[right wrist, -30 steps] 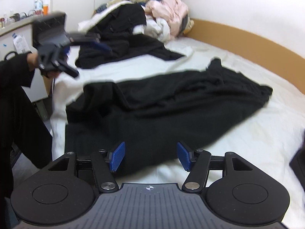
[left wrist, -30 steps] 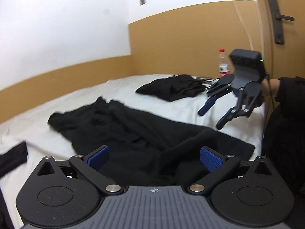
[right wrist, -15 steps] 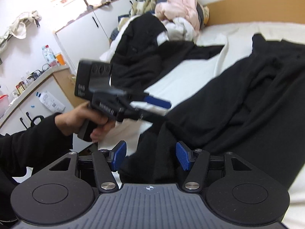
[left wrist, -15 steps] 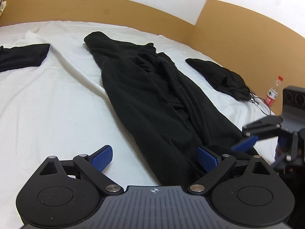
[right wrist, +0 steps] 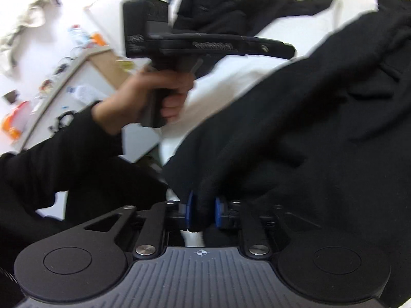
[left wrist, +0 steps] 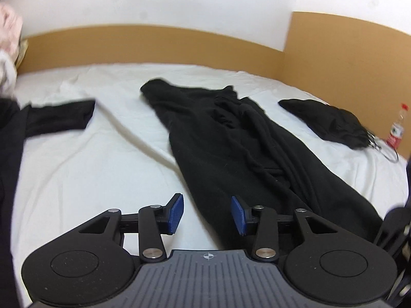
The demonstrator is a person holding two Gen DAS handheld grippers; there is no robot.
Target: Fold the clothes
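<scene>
Left wrist view: hovering with jaws apart, the left gripper (left wrist: pixel 206 214) over the near left edge of the long black fleece garment (left wrist: pixel 231 138), lying stretched lengthwise down the white-sheeted bed (left wrist: pixel 77 166), from the near right corner toward the tan headboard panel (left wrist: pixel 154 43). Gripping nothing as yet. Half a second back, spread much wider; now narrowing and sitting closer to the hem. Lying apart at far left, a folded black cloth (left wrist: pixel 59 118); at far right, a crumpled black bundle (left wrist: pixel 331 120) beside a clear plastic bottle (left wrist: pixel 397 128).

Right wrist view: clamping together on a bunched fold of the black garment's (right wrist: pixel 321 118) near corner, the right gripper (right wrist: pixel 203 213), blue pads pressing fabric from both sides. Half a second ago, open and empty; now one corner secured. Showing beyond, the left hand (right wrist: pixel 154 95) around the other tool's handle.

Judging from this: fold beginning, one corner caught, left side's matching pinch probably coming next.
</scene>
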